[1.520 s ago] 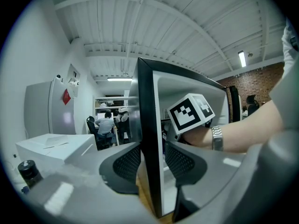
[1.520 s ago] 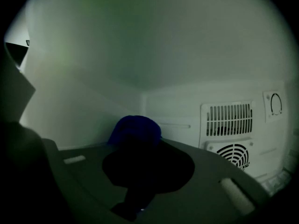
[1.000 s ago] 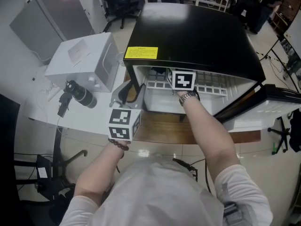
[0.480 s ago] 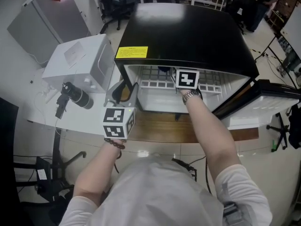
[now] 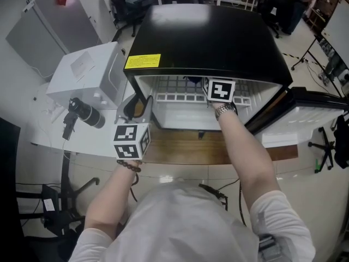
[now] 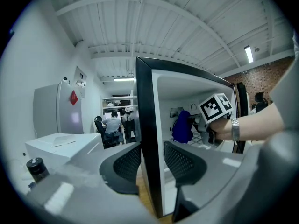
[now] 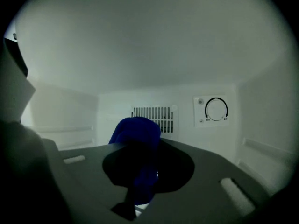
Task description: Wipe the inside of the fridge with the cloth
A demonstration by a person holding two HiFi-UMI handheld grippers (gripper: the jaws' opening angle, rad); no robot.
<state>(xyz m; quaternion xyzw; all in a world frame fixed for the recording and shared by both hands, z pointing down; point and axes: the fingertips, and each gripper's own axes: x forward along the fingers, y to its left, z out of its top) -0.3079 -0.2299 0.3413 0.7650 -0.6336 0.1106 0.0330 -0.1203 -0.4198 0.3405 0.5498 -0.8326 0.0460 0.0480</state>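
- Right tongs grip the bunched cloth; drag on the fridge lining could pull it free.
- Left tongs clamp the side wall; could slip off.

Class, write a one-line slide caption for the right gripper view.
Inside the fridge, the right gripper holds a blue cloth before the back wall's vent and dial.
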